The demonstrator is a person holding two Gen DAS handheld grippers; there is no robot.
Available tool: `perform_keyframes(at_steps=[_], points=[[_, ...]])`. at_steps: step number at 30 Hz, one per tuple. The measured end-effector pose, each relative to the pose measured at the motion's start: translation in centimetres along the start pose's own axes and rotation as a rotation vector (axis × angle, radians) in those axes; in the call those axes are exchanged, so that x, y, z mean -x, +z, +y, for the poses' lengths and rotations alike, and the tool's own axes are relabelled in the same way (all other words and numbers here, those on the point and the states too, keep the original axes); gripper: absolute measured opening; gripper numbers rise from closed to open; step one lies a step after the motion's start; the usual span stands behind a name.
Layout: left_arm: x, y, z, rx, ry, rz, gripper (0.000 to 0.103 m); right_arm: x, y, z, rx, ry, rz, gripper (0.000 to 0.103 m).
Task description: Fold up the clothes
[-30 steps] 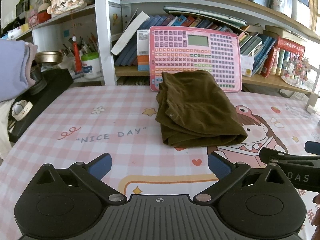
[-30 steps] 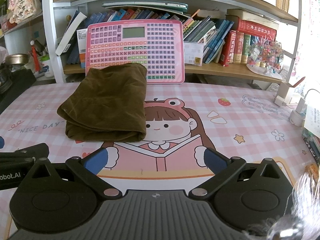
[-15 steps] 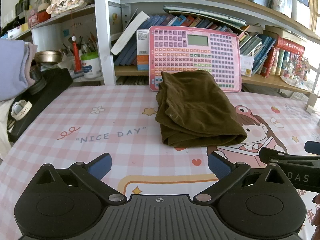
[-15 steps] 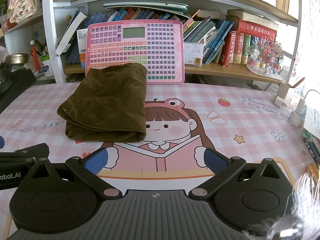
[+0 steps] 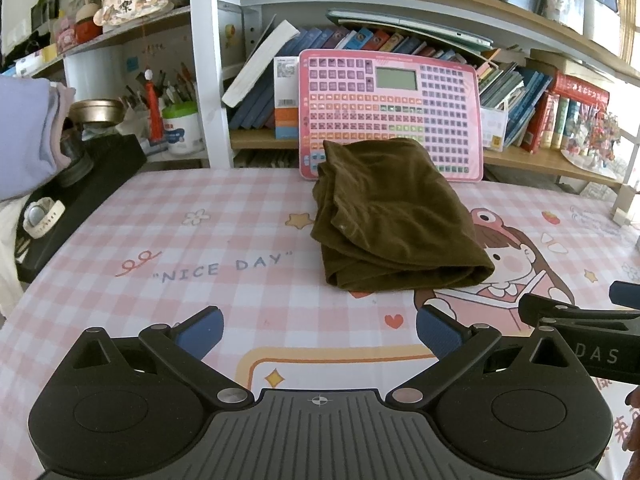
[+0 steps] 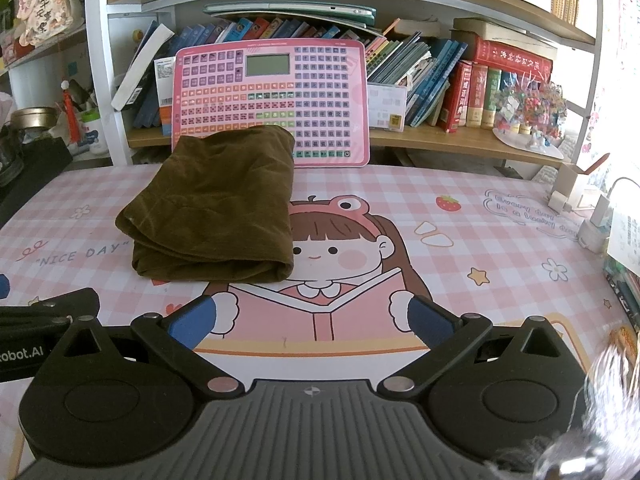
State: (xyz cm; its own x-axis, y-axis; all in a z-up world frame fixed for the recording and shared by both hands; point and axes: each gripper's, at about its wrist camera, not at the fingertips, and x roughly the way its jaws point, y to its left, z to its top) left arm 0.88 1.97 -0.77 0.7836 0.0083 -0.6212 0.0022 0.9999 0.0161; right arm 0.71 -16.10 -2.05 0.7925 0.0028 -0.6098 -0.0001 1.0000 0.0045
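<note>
A dark olive-brown garment (image 5: 392,216) lies folded into a thick rectangle on the pink checked table mat, its far end touching the pink keyboard toy. It also shows in the right wrist view (image 6: 216,204). My left gripper (image 5: 319,334) is open and empty, low over the mat in front of the garment, apart from it. My right gripper (image 6: 312,324) is open and empty, near the front of the mat, right of the garment's near edge. Each gripper shows at the edge of the other's view.
A pink keyboard toy (image 5: 390,112) leans against the bookshelf behind the garment. A black case with a watch (image 5: 42,216) lies at the left edge. Lilac folded clothes (image 5: 24,140) sit far left. Chargers and small boxes (image 6: 580,204) stand at the right edge.
</note>
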Motion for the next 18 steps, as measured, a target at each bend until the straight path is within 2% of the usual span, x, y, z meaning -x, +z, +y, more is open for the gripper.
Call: perform_keyframes(at_steps=[18], points=[[-0.14,0.06,-0.03,0.003,-0.003,0.01,0.103,0.08,0.02,-0.01,-0.003,-0.002,0.005,0.103]])
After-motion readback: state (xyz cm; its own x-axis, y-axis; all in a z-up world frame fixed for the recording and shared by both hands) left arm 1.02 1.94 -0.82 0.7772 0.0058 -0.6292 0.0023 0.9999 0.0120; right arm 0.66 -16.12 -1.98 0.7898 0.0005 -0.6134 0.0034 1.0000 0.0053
